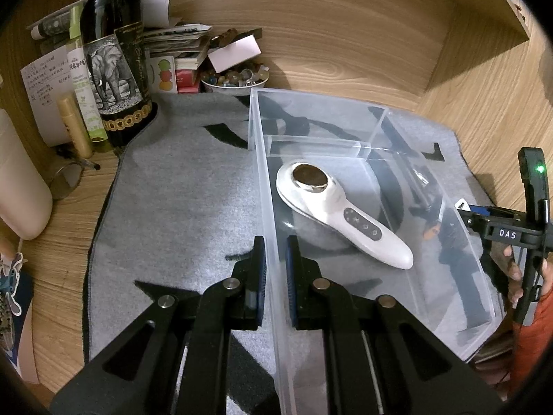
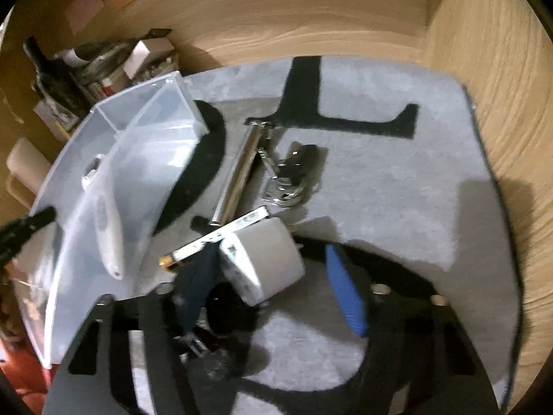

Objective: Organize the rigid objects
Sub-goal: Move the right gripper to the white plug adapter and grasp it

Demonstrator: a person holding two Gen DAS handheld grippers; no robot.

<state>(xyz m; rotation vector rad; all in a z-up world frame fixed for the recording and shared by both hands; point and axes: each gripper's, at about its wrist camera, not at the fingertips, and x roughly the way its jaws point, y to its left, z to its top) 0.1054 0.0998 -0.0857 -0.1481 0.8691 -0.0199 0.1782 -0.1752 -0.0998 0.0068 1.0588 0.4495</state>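
A clear plastic box [image 1: 262,186] stands on the grey mat [image 1: 179,207]. A white handheld device [image 1: 340,212] lies inside it; it also shows in the right wrist view [image 2: 107,231]. My left gripper [image 1: 275,259] is shut on the box's left wall. My right gripper [image 2: 276,273] is open, its jaws on either side of a white rounded charger block [image 2: 262,259]; the blue right pad stands apart from the block. Beside the block lie a white stick with a gold end [image 2: 214,237], a chrome tube [image 2: 238,176] and a bunch of keys [image 2: 293,176].
A dark wine bottle [image 1: 115,55], tubes, papers and a bowl of small items [image 1: 233,79] crowd the back left. A wooden wall closes the back and right. A pale bottle [image 1: 17,186] stands at far left.
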